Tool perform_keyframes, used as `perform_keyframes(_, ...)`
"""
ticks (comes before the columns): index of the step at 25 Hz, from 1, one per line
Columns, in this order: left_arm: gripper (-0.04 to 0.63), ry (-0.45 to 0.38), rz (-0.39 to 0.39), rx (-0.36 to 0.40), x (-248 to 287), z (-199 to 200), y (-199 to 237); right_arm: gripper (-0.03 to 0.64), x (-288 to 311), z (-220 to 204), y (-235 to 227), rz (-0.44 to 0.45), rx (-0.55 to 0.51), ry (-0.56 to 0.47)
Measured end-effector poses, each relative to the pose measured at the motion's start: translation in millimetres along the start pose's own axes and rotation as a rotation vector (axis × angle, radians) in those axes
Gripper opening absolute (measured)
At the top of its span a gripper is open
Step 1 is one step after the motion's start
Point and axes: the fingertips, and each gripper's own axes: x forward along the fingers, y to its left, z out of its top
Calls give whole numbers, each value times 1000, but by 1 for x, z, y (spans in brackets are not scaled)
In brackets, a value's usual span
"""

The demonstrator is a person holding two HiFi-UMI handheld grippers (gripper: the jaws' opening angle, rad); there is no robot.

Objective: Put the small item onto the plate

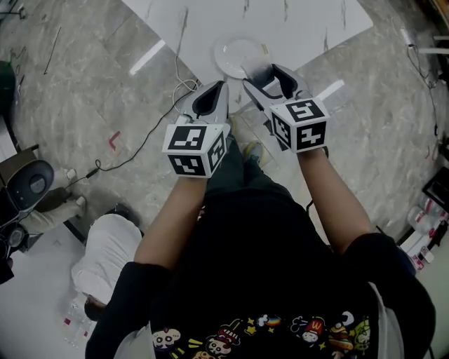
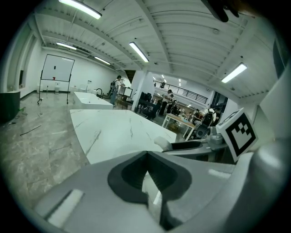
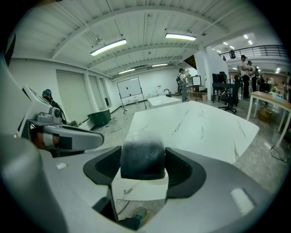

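R tongs (image 3: 143,169) clamp dark small item (image 3: 142,157); L tongs (image 2: 147,157) closed, empty; plate (image 1: 238,57) ahead.

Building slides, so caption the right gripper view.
Jaws of the right gripper clamp a dark item, white table ahead.

Glossy marble-veined table (image 1: 302,21), glossy white plate (image 1: 238,55), dark pebbled small item (image 3: 142,159)
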Motion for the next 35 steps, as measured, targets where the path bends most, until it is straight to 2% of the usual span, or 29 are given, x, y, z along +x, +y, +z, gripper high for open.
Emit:
perform_keyframes(12, 0, 115, -26, -105, 24, -38, 57, 329, 97, -22, -24, -52, -25, 190)
perform_keyframes(18, 0, 124, -33, -136, 41, -37, 75, 328, 130, -34, -33, -73, -26, 294)
perform_keyframes(35, 0, 152, -41, -157, 55, -31, 97, 330, 145, -33, -43, -152, -58, 347)
